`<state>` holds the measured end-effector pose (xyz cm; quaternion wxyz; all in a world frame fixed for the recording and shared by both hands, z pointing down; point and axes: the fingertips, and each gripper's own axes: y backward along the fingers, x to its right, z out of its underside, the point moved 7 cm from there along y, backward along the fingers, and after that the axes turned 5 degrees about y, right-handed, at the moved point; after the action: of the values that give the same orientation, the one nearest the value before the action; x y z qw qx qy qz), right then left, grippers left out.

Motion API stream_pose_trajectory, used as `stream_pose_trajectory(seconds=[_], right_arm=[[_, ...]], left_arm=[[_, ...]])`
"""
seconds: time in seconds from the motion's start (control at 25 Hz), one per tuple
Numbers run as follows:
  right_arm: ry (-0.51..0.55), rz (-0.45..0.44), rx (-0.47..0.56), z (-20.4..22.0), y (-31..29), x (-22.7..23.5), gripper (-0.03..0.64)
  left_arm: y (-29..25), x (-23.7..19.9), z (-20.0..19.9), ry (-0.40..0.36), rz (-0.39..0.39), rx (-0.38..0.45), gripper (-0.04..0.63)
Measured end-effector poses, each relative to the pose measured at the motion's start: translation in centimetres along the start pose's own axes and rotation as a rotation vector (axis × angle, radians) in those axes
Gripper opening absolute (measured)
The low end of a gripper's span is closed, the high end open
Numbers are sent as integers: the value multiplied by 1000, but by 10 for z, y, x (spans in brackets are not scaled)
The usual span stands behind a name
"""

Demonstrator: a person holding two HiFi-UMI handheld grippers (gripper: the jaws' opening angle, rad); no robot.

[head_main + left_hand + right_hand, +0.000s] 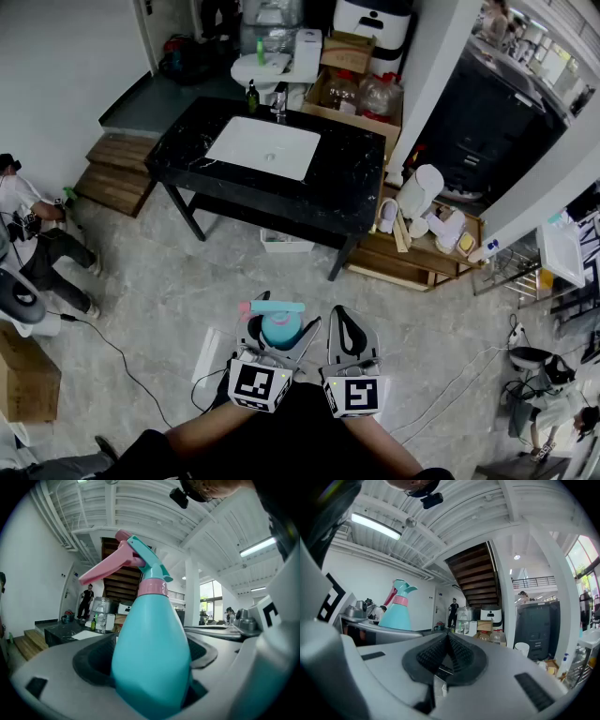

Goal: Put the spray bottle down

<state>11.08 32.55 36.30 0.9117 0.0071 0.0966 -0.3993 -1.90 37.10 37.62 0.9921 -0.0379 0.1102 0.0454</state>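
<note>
The teal spray bottle (281, 331) has a pink trigger and collar. It stands upright between the jaws of my left gripper (283, 323), which is shut on its wide body and holds it above the floor. In the left gripper view the spray bottle (152, 658) fills the middle and hides the space between the pads. My right gripper (349, 314) is close beside it on the right, level, shut and empty. The right gripper view shows its pads meeting at the right gripper (447, 637) tips, with the spray bottle (397, 611) off to the left.
A black marble table (347, 187) with a white sink basin (263, 147) stands ahead. Low wooden shelving (422, 262) with jugs is at its right, and wooden steps (117, 169) at its left. A person (33, 244) crouches at far left. A cable (122, 361) crosses the grey floor.
</note>
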Motion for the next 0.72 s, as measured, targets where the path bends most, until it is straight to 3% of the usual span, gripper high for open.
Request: stream_pose_trajectory(seconds=[0.44, 0.72], right_arm=[[14, 29, 4, 15, 25, 3, 15], [-63, 92, -7, 26, 40, 17, 17]], left_arm=[[2, 19, 16, -18, 13, -9, 437], [5, 37, 20, -46, 41, -6, 437]])
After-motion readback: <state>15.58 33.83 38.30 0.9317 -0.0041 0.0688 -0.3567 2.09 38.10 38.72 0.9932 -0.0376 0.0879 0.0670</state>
